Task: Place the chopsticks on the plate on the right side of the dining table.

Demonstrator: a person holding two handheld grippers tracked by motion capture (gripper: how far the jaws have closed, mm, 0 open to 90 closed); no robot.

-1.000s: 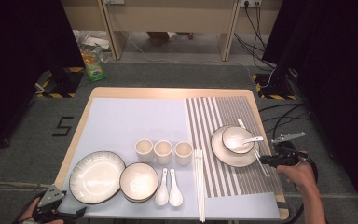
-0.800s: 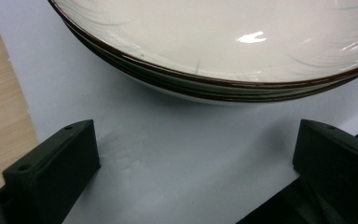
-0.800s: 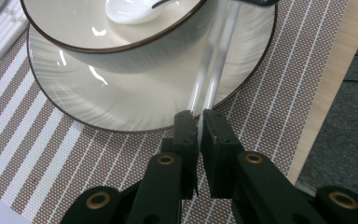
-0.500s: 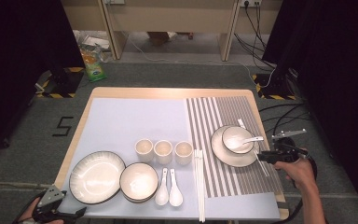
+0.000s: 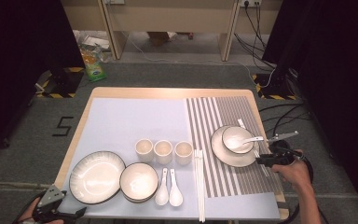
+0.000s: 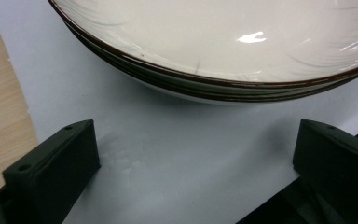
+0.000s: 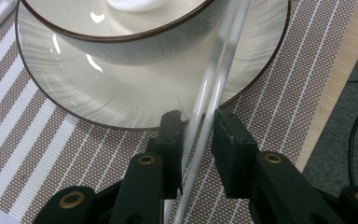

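Pinching the chopsticks (image 7: 209,100) between my right gripper (image 7: 198,122) jaws beside the plate (image 7: 98,100); next, I judge, release; left gripper (image 6: 191,154) jaws spread.

1. The pair of chopsticks (image 7: 214,88) is white and glossy, two thin sticks side by side. It lies just beside the small plate (image 7: 135,100), at its right side in the high view, and partly over the plate's rim.
2. The small plate (image 5: 223,154) is cream with a dark rim and lies flat on the striped placemat (image 5: 223,116).
3. A bowl (image 5: 237,138) with a white spoon (image 5: 244,140) stands on this plate.
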